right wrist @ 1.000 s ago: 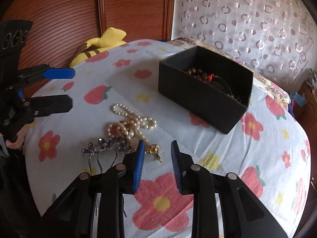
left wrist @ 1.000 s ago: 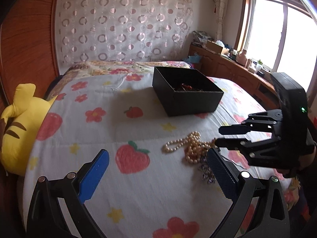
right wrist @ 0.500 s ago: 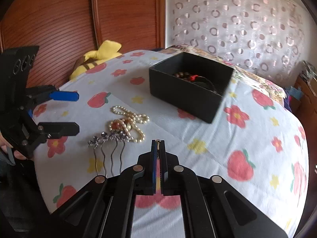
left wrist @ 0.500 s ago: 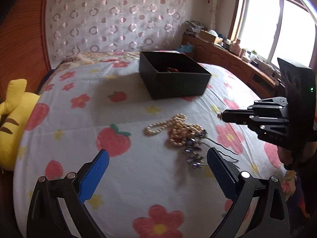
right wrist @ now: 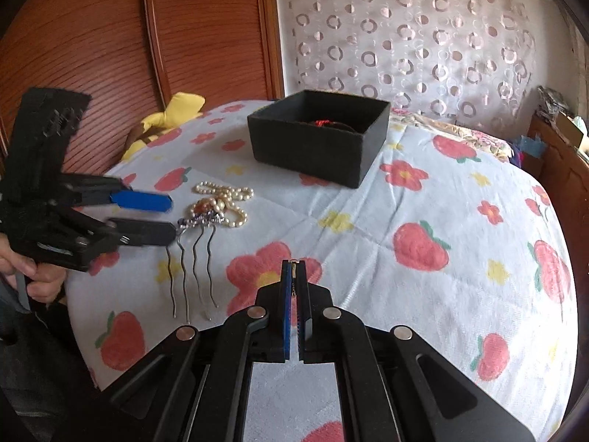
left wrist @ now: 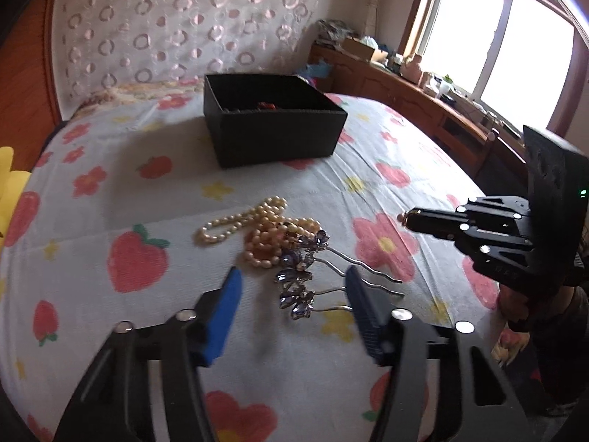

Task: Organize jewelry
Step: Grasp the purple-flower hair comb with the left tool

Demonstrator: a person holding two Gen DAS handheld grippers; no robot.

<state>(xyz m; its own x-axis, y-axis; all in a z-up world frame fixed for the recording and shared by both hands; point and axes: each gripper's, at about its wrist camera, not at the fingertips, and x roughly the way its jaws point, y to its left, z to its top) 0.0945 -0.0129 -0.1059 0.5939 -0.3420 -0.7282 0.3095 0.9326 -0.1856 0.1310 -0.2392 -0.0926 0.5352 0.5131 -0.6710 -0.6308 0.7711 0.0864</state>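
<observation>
A pearl necklace [left wrist: 254,228] lies in a heap on the flowered bedspread, with a jewelled hair comb [left wrist: 305,276] against it. My left gripper [left wrist: 292,294] is open, its blue pads either side of the comb, just above it. My right gripper [right wrist: 294,269] is shut on a small gold clasp piece [right wrist: 293,263] and is lifted above the bed; it shows at the right of the left wrist view [left wrist: 405,217]. An open black box [left wrist: 272,121] holding dark beads and something red stands farther back. The necklace [right wrist: 221,202], comb [right wrist: 195,243] and box [right wrist: 320,140] also show in the right wrist view.
A yellow plush toy [right wrist: 173,114] lies at the bed's far left by the wooden headboard [right wrist: 92,55]. A patterned curtain [left wrist: 184,25] hangs behind the bed. A wooden sideboard [left wrist: 423,99] with clutter runs under the window at right.
My right gripper closed on the small gold piece and lifted it off the bed. My left gripper moved forward and down over the hair comb and narrowed its opening.
</observation>
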